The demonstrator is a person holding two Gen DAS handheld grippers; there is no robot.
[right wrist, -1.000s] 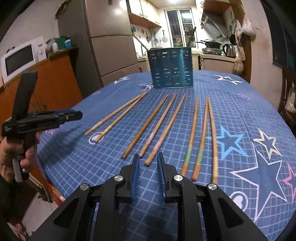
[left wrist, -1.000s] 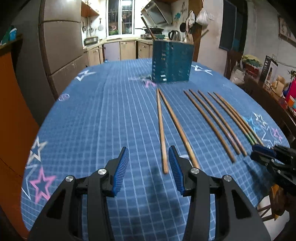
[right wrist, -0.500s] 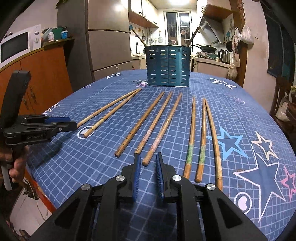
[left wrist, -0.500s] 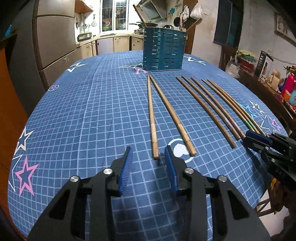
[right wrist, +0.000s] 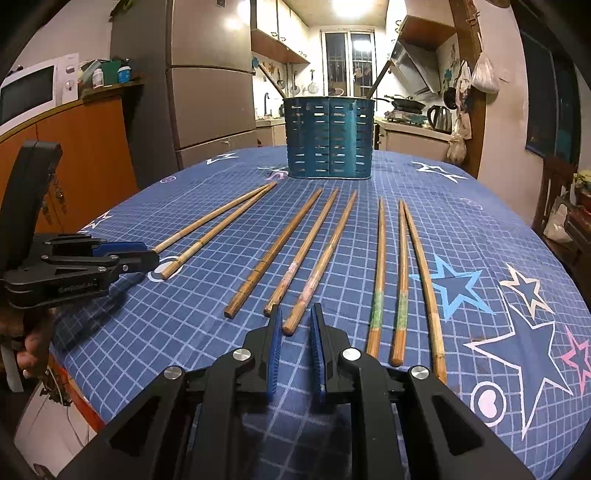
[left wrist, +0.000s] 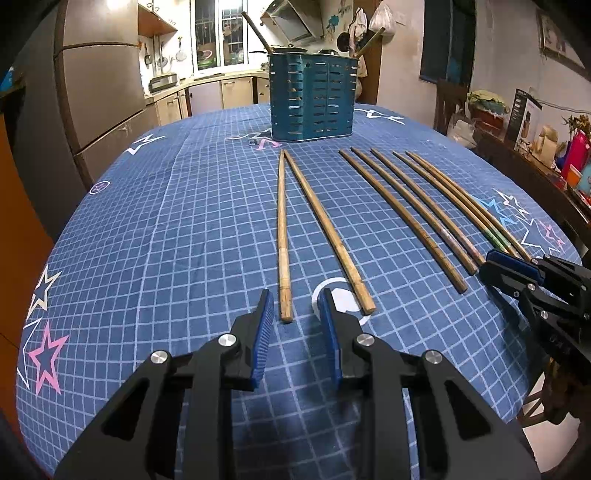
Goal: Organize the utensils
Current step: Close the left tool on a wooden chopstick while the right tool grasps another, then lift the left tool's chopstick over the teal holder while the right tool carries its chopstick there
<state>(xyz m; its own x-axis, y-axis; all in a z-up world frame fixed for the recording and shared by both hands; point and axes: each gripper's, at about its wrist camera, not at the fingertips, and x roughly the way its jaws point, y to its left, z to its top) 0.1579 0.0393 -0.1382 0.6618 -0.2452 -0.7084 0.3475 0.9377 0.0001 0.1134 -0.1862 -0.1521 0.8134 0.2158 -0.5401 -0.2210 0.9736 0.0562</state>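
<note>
Chopsticks are laid out lengthwise toward the holder at the table's far edge. Left tongs are held apart, lined up on the leftmost stick's near end; right tongs are narrowly parted, both empty.

light: warm, dim; ceiling lamp glares
shadows: soft, under tongs
edges: heavy fisheye warp, black vignette
focus: sharp
</note>
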